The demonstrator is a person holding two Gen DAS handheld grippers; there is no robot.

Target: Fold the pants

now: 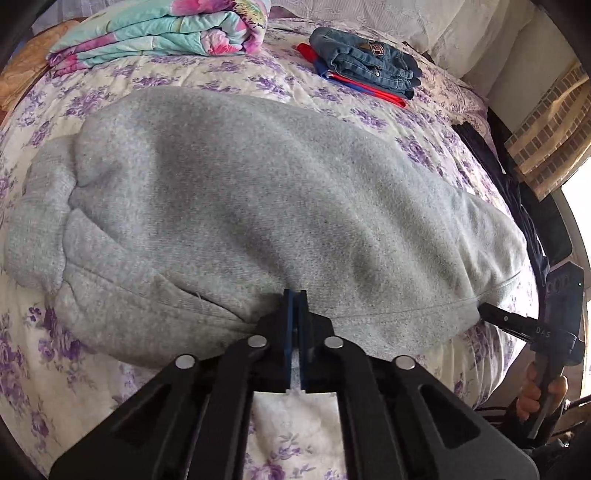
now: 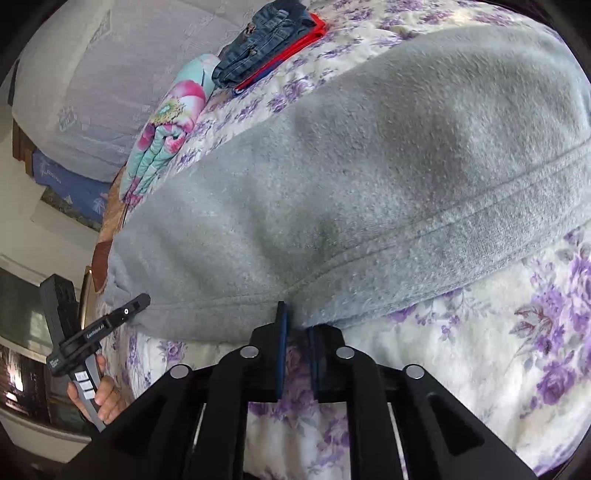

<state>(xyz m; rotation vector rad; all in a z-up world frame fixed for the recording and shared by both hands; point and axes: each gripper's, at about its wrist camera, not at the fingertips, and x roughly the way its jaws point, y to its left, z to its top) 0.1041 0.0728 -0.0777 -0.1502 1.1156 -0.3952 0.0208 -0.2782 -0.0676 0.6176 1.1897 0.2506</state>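
Note:
Grey sweatpants (image 1: 258, 206) lie stretched across the bed, with the stitched waistband (image 2: 480, 221) toward the right gripper's side. My left gripper (image 1: 295, 295) is shut, its blue pads pinching the near edge of the pants around the middle; it appears again at the far left of the right wrist view (image 2: 142, 299). My right gripper (image 2: 297, 321) stands slightly open at the near edge by the waistband. The fabric drapes over its right pad, and the pads do not press on it. From the left wrist view its tip (image 1: 484, 308) touches the pants' end.
Folded jeans (image 1: 369, 62) sit on red and blue clothes at the back of the purple-flowered bedspread (image 1: 74, 369). A folded floral quilt (image 1: 159, 29) lies at the back left. Dark cloth (image 1: 491, 155) hangs at the bed's right edge. A hand (image 2: 107, 395) grips each handle.

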